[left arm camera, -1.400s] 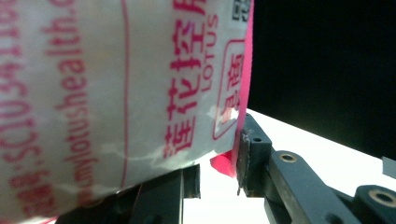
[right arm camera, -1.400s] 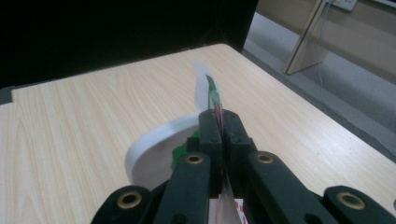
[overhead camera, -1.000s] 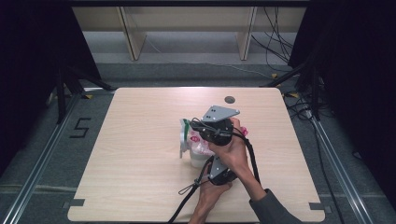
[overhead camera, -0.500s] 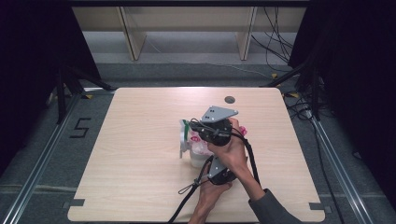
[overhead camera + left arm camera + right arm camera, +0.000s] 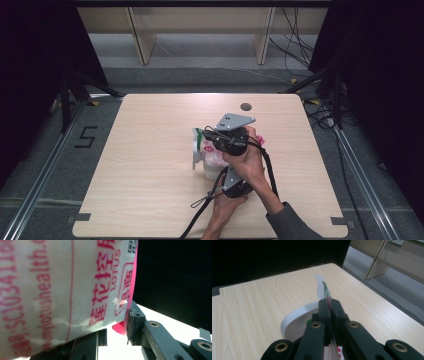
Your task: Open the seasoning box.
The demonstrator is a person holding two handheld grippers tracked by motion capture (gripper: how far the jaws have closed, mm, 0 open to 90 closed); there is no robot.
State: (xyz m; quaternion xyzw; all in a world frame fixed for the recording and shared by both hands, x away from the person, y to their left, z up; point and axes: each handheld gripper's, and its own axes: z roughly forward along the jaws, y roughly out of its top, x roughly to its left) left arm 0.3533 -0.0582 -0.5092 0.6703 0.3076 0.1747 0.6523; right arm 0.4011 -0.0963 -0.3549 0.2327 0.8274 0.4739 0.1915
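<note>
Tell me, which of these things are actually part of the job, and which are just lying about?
In use:
- white packet with red print, held over the table
- right gripper, pinching the packet's thin edge
- left gripper, jaws around the packet's lower corner

Lying about:
- wooden shelf legs beyond the table
- loose cables on the floor

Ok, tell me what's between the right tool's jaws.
A thin edge of the white plastic packet, with red and green print: in the right gripper view the right tool has its jaws pinched shut on it, above the wooden table.
</note>
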